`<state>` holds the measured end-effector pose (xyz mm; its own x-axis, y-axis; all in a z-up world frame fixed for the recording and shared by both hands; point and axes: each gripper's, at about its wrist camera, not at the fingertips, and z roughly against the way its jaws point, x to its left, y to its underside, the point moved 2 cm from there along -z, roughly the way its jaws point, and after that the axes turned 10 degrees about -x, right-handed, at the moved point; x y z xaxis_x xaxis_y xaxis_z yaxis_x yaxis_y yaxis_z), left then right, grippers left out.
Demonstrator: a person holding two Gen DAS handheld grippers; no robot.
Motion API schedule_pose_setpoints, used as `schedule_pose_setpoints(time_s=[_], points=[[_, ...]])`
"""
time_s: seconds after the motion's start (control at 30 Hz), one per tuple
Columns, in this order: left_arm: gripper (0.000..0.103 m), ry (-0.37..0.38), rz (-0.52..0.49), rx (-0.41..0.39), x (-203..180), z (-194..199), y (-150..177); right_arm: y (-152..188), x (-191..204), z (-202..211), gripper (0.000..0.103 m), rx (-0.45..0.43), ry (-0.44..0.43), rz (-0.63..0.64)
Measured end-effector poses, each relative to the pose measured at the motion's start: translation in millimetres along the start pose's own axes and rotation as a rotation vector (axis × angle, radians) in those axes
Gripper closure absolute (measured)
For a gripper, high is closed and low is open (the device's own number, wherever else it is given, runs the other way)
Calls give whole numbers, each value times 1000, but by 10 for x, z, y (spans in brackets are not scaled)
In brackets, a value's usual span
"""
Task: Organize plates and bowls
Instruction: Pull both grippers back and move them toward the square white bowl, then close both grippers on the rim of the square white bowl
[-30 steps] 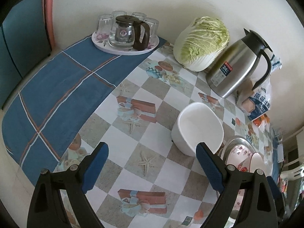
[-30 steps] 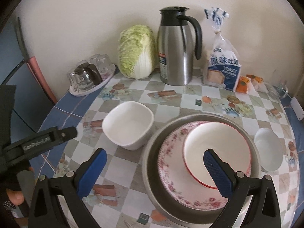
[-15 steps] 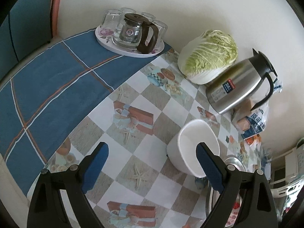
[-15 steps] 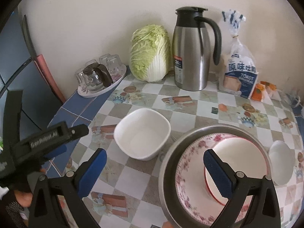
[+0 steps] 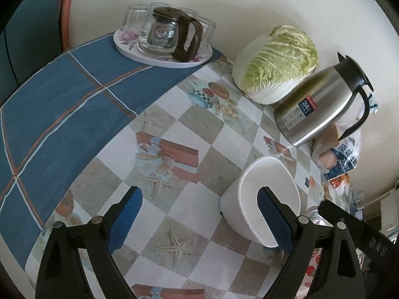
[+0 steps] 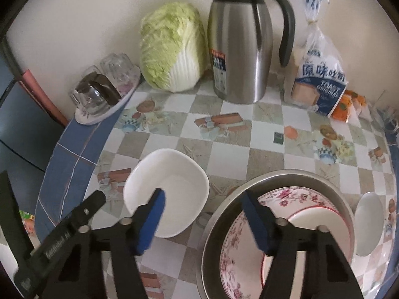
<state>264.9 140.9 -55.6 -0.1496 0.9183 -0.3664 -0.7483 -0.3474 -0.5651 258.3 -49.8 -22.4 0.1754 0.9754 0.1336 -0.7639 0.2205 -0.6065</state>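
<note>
2 grippers flank the square white ceramic bowl (image 6: 166,191): the right gripper (image 6: 203,215) is closing astride its near-right rim, nothing clamped; the left gripper (image 5: 199,220) is held apart, empty.

A: Entries, right wrist view, cut off or covered?

B: Floral plate (image 6: 237,234): lower part runs off the bottom edge at 6 o'clock; centre covered by a red-rimmed bowl (image 6: 306,220) and the right gripper (image 6: 202,208), whose closing jaws blur. Steel basin (image 6: 281,177): lower rim cut off likewise. Thermos (image 6: 239,49): lid clipped at 12 o'clock. Small white dish (image 6: 367,219): seen edge-on at 3 o'clock, depth unclear.

A: Left wrist view?

B: Square white bowl (image 5: 264,194): near wall behind the gripper's blue pad (image 5: 274,220). Bread bag (image 5: 346,154): half behind the thermos, print partly legible. Glasses (image 5: 136,18) behind the teapot (image 5: 169,32): count unclear. Items at 4 o'clock: too small to identify.
</note>
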Motion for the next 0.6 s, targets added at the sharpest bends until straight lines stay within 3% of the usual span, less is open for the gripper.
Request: schedule_pose_setpoints(time_s=[0.23,0.47,0.6], points=[[9,44,30,11,-14,-113,18,-18,41,-275,63,64,30,17],[9,48,3,40,-95,-228,33,-34,74,-441,70,95,54,56],[9,44,-13,64,-135,-314,44,-23,93,-544,80,112,67,77]])
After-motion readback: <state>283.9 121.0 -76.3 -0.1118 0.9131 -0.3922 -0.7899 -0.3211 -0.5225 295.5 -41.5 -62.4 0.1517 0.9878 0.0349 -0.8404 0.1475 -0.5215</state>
